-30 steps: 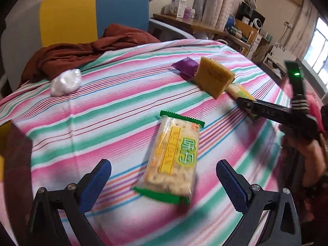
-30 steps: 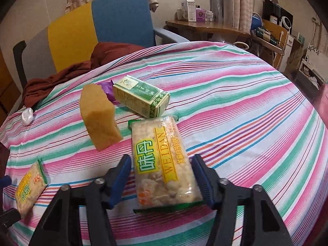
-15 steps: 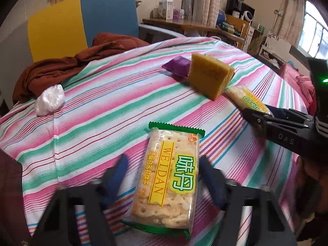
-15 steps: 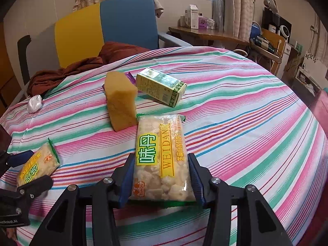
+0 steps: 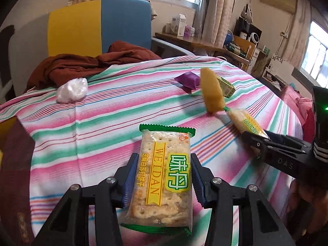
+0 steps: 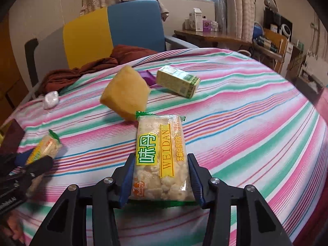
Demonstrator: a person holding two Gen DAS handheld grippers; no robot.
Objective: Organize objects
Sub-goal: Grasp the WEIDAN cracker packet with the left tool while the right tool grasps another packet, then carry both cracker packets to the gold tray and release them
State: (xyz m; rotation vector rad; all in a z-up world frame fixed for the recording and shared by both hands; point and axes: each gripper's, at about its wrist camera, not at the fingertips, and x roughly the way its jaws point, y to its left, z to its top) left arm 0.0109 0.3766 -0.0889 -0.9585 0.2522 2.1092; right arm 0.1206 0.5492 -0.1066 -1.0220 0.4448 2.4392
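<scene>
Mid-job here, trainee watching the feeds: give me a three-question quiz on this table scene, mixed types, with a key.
1. True or false: each claw has a cracker pack between its pads.
2. Which lies nearest the green carton? A) white wad B) purple packet C) red cloth
3. Fill in: the yellow sponge stands just beyond the ____ claw's pack.

Key: 1 true: the left claw is closing on the left pack, and the right claw grips the right pack. 2 B. 3 right.
</scene>
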